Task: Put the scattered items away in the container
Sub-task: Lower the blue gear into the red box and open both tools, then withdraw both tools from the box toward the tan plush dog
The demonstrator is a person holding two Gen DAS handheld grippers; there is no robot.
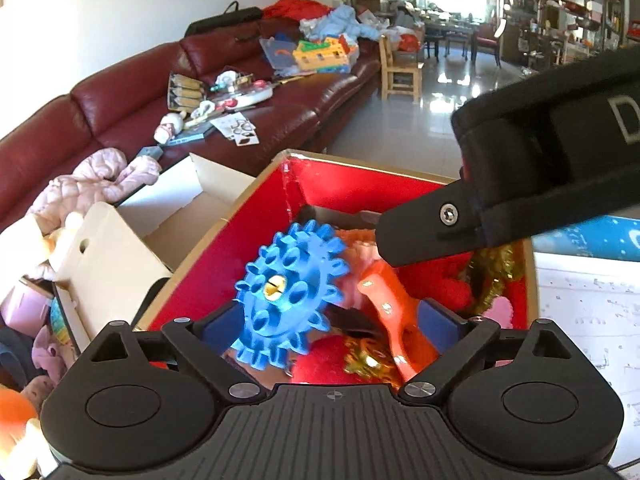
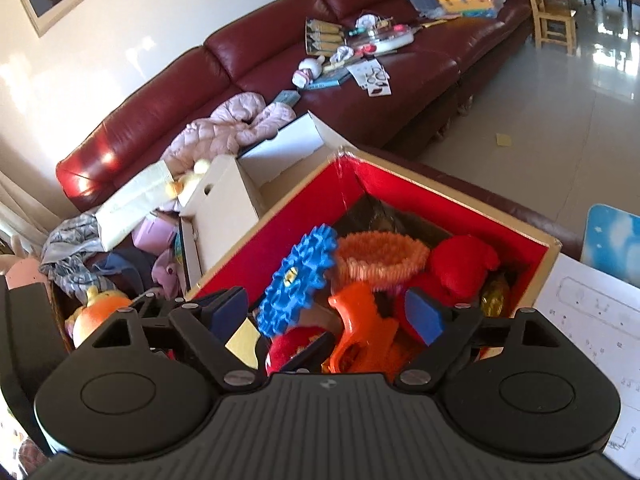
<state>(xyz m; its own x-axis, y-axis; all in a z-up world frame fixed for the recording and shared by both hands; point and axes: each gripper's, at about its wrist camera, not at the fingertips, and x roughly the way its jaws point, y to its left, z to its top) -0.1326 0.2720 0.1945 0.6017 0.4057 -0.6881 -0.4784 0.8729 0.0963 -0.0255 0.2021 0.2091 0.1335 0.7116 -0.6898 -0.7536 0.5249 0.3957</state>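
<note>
Left wrist view: the left tongs point(image 1: 330, 328) stand spread wide over the red-lined box point(image 1: 256, 208) at frame centre, pinching nothing. A blue gear toy point(image 1: 290, 290) and an orange toy point(image 1: 394, 308) lie loose inside the box, between the pads but not pressed. The right tongs' black body enters from the upper right. Right wrist view — the right tongs point(image 2: 326, 312) are spread too, empty, above the same box point(image 2: 280, 220); a maroon sofa point(image 2: 240, 64) fills the upper frame.
</note>
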